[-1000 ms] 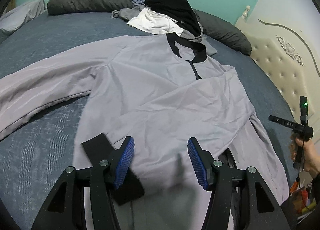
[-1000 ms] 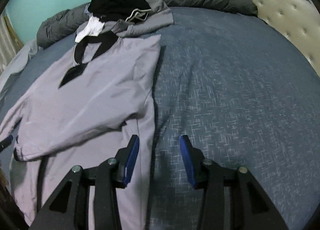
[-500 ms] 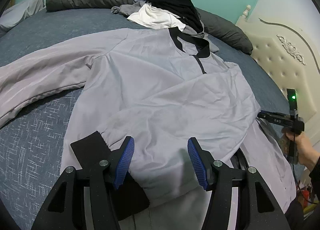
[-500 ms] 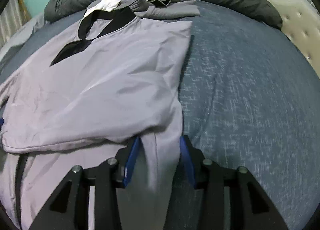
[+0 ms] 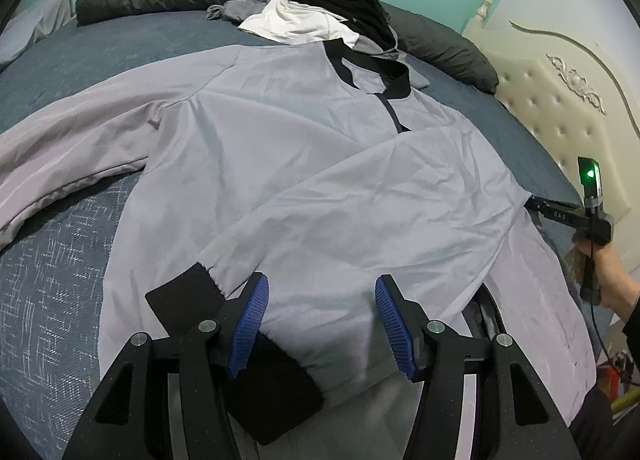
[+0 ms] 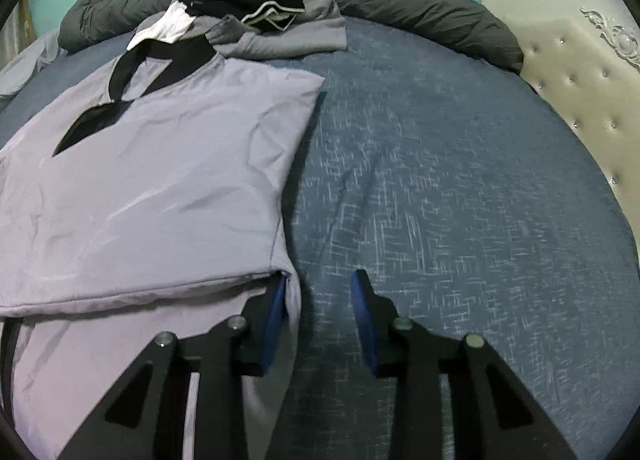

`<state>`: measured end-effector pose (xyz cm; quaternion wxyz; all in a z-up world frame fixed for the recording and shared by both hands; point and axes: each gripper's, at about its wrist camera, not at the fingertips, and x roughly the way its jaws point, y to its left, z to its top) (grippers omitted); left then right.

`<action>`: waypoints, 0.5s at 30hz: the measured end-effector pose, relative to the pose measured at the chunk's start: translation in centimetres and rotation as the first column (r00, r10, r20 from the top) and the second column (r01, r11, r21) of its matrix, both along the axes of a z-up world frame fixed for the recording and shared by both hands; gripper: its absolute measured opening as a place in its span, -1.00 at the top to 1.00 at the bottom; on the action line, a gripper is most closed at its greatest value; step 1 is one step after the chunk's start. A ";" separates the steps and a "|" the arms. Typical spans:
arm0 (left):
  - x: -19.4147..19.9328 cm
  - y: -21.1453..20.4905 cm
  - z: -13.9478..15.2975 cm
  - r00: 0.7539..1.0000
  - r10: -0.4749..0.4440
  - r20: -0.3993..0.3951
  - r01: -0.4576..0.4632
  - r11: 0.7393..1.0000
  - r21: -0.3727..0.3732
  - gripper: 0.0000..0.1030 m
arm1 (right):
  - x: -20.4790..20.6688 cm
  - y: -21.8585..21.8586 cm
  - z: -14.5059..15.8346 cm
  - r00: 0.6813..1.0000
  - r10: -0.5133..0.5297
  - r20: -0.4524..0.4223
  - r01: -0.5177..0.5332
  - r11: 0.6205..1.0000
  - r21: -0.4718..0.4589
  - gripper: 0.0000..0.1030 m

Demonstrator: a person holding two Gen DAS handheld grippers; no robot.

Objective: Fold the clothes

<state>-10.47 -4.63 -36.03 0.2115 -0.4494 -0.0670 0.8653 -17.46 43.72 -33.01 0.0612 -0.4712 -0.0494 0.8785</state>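
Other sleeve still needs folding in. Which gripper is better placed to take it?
Left, probably. The unfolded sleeve lies on the left gripper side; the right gripper, jaws closing, sits at the jacket opposite edge.

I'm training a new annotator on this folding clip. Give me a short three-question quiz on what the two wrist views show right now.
1. True or false: one sleeve of the pale lilac jacket with black collar lies folded across its body.
2. Which colour is the cuff beside the left tool? A) white B) black C) green
3. Fill in: the pile of dark and white clothes sits on the blue bedspread near the jacket's ____.

Key: 1 true; 2 B; 3 collar.
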 end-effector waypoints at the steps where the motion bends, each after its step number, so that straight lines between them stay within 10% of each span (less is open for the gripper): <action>1: 0.0 0.0 0.0 1.000 0.000 0.000 0.000 1.000 0.000 -0.16 | 0.0 0.0 -0.1 1.000 0.000 0.002 0.000 1.000 0.000 0.40; 10: 0.0 -0.9 0.7 1.000 0.009 -0.003 -0.009 1.000 0.007 -0.16 | 1.8 1.4 0.9 0.999 -0.028 0.033 0.030 0.997 -0.072 0.33; 15: 0.3 -1.7 1.5 0.999 0.022 -0.024 -0.022 1.000 0.014 -0.19 | 3.0 -1.4 5.0 0.995 0.042 -0.090 -0.046 0.998 -0.053 0.33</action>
